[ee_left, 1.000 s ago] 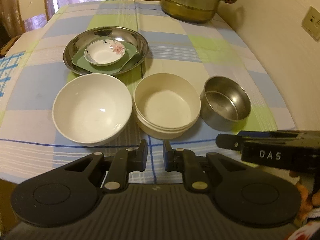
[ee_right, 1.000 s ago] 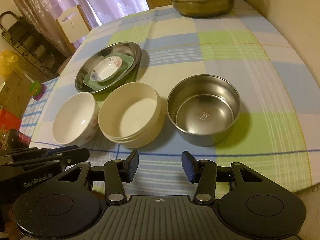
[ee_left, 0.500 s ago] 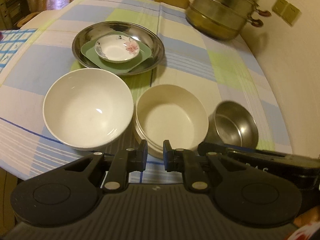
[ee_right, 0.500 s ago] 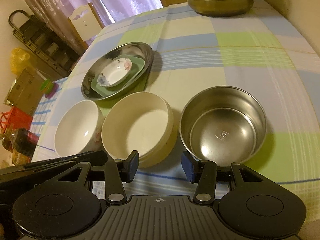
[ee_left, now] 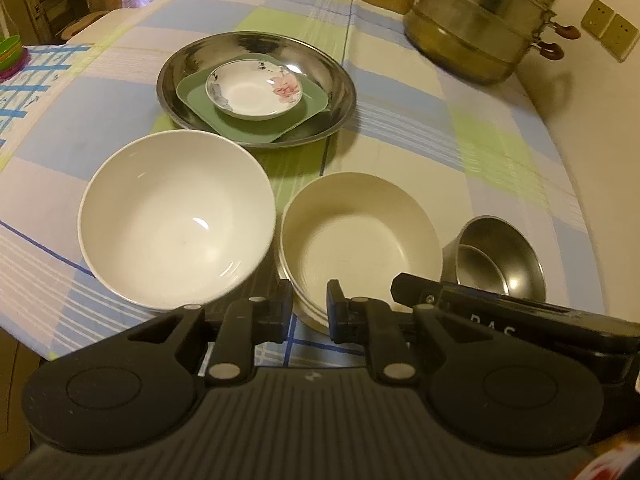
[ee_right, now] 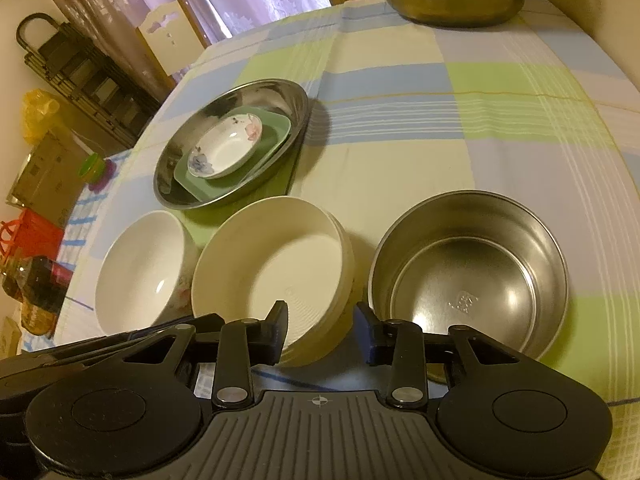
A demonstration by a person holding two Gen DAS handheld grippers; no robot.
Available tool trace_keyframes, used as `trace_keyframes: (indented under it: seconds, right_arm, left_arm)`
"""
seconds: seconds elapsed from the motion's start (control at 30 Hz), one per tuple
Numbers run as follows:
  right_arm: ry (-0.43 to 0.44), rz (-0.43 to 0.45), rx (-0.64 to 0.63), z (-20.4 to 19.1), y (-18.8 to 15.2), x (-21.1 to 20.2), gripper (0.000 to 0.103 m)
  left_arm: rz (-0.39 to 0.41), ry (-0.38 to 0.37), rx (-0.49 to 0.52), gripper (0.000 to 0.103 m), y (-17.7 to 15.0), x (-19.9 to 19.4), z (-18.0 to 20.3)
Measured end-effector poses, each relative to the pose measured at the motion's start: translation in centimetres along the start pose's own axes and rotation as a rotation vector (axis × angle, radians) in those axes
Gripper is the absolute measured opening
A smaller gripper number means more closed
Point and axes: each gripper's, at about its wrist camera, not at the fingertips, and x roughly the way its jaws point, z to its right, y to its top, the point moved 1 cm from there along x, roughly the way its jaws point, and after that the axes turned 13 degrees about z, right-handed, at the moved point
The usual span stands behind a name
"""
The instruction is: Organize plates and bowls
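Over cream bowl (ee_right: 272, 268) | left gripper (ee_left: 308, 312) fingers narrow | right gripper (ee_right: 322, 334) fingers wide

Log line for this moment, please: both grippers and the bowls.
left gripper: open, empty, at cream bowl near rim | right gripper: open, empty, between cream bowl and steel bowl | white bowl: untouched

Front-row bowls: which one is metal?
The stainless steel bowl, rightmost in the row; the white ceramic bowl and cream ridged bowl beside it aren't metal.
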Motion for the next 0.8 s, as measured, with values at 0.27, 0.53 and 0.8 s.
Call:
trace_keyframes:
  seconds: [0.27, 0.53, 0.8]
  right_arm:
    - [-0.042, 0.015, -0.050, -0.4, 0.2, 0.7, 0.024]
    - [-0.067, 0.023, -0.049, -0.3, 0.5, 0.5, 0.021]
    - [-0.083, 0.095, -0.062, -0.8, 1.6, -0.9, 0.019]
  left_arm:
    - [-0.009, 0.030, 0.018, 0.020, 0.1, 0.9, 0.2]
    - [-0.011, 0.004, 0.052, 0.019, 0.3, 1.1, 0.4]
    - [0.034, -0.045, 0.087, 0.018, 1.3, 0.3, 0.9]
